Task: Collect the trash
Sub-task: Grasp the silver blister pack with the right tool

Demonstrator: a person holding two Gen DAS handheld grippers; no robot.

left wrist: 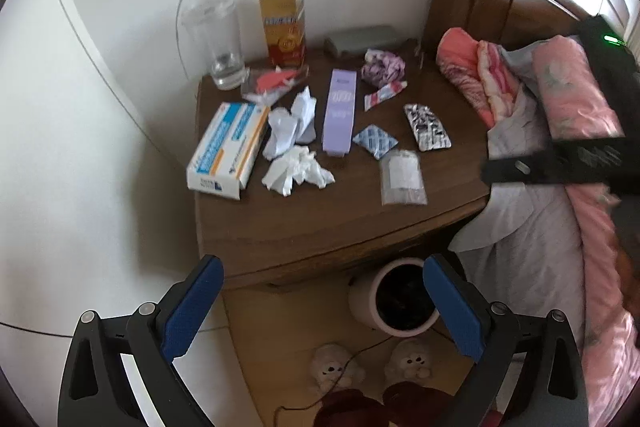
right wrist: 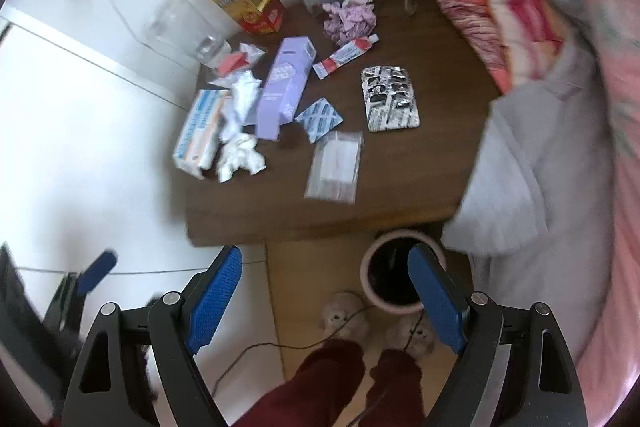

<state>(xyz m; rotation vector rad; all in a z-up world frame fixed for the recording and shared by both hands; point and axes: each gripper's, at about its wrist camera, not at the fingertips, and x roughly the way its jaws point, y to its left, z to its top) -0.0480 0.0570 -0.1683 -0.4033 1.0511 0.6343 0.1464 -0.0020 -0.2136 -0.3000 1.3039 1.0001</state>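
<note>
A wooden bedside table point(left wrist: 320, 227) point(right wrist: 400, 187) holds trash: crumpled white tissues point(left wrist: 296, 171) point(right wrist: 240, 157), a crumpled purple wrapper point(left wrist: 382, 67) point(right wrist: 350, 17), an empty blister pack point(left wrist: 427, 127) point(right wrist: 390, 98), a clear plastic bag point(left wrist: 402, 177) point(right wrist: 335, 165) and a small blue sachet point(left wrist: 374, 141) point(right wrist: 319, 118). A white bin point(left wrist: 394, 297) point(right wrist: 396, 271) with a dark liner stands on the floor below the table's front. My left gripper point(left wrist: 322, 275) is open and empty, above the table's front edge. My right gripper point(right wrist: 324, 265) is open and empty, also short of the table.
Also on the table: a blue-white medicine box point(left wrist: 228, 151), a lilac carton point(left wrist: 339, 113), a yellow-red box point(left wrist: 282, 23), a glass point(left wrist: 218, 43) and a small tube point(left wrist: 384, 95). Pink and grey bedding point(left wrist: 540, 131) overhangs the right side. Slippers point(left wrist: 408, 363) and a cable lie on the floor.
</note>
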